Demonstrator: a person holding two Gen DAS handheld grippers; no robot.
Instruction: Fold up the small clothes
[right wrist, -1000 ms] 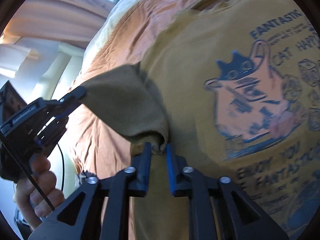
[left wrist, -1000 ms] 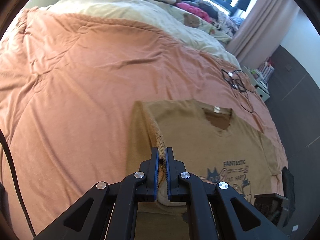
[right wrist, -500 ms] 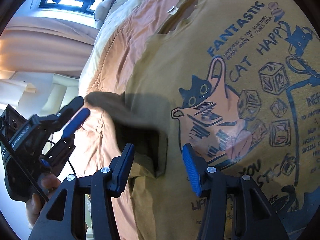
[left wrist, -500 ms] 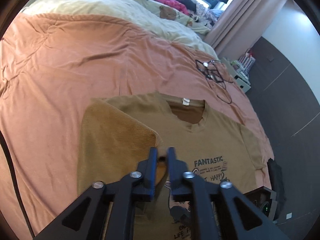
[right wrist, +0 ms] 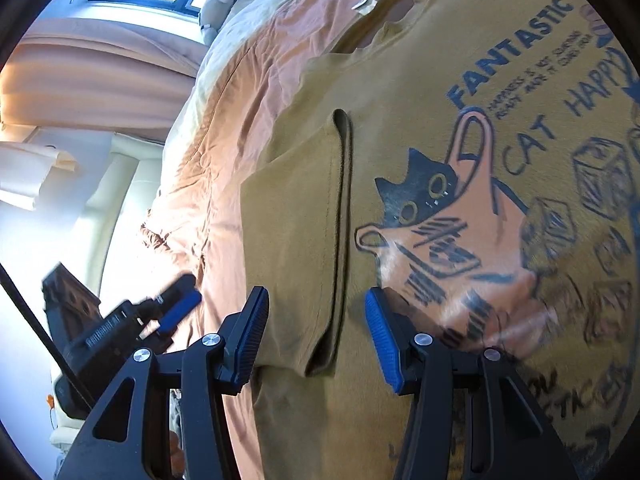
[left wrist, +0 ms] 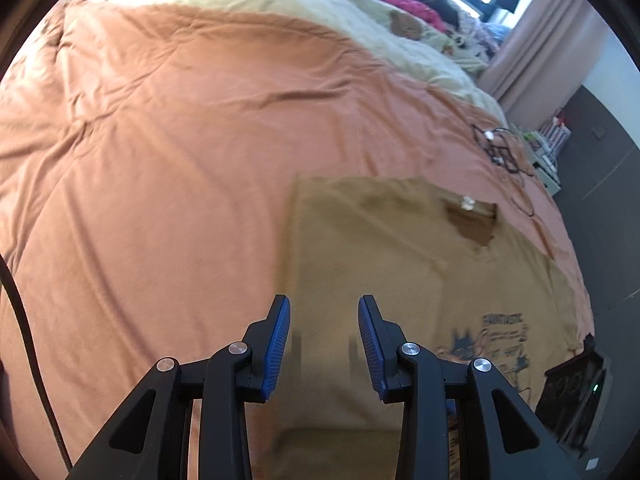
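Observation:
A mustard T-shirt with a blue cat print lies flat on the orange duvet, its neck label pointing away. Its left sleeve is folded inward over the chest, the hem running straight up the right wrist view. My left gripper hovers over the folded left edge; its jaws are opening and nothing is between them. My right gripper stands open just above the sleeve's lower end, which shows between the fingers untouched. The left gripper also shows there, off the shirt's side.
A cream blanket and plush toys lie at the bed's far end. Tangled cables rest on the duvet beyond the collar. A black device sits by the bed's right edge, above dark floor. Curtains hang behind.
Both grippers let go of the sleeve, which was held up and now lies folded flat on the shirt. Both sets of jaws went from shut to open, and the left gripper sank.

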